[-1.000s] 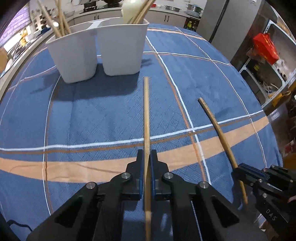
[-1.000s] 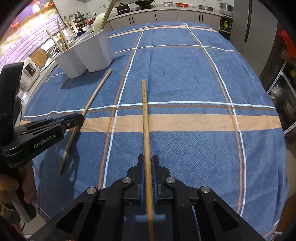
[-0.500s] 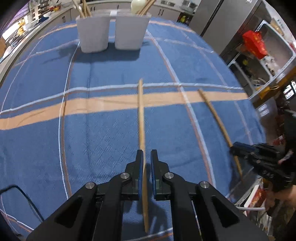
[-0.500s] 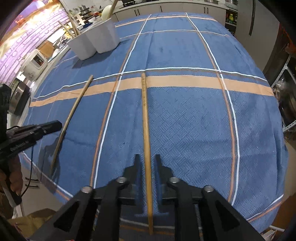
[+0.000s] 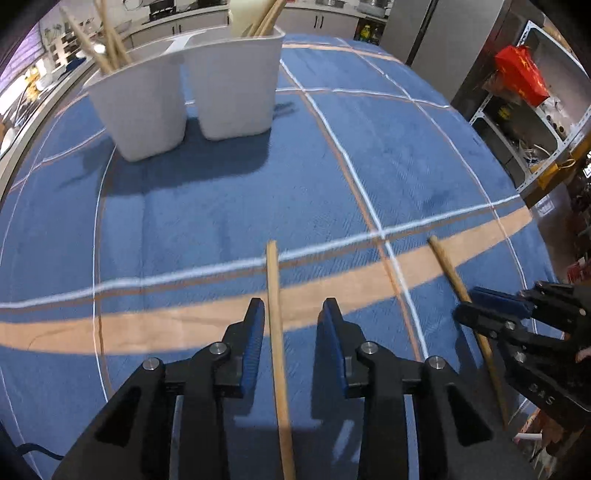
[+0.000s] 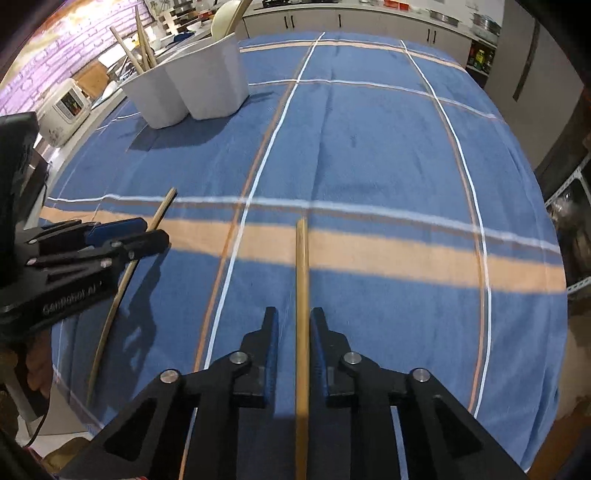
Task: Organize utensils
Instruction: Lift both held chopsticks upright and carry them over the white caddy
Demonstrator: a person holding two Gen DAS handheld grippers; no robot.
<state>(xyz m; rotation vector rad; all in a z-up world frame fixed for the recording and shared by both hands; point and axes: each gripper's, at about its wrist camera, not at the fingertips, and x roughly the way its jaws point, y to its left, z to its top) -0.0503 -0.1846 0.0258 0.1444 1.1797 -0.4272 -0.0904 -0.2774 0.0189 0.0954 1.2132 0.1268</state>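
Left gripper (image 5: 293,321) has just let its jaws spread; the chopstick (image 5: 277,339) it pinched a second ago now lies between the pads, touching neither, flat on the blue tablecloth (image 5: 221,214). Right gripper (image 6: 293,334) jaws have been narrowing around the second chopstick (image 6: 302,314), slim gaps showing either side. Neither stick has reached the white holders (image 5: 184,88), well apart up the table; sorting looks stalled.

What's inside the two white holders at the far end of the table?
Wooden sticks stand in the left holder; wooden handles and a pale spoon head rise from the right holder. Their lower ends are hidden by the walls.
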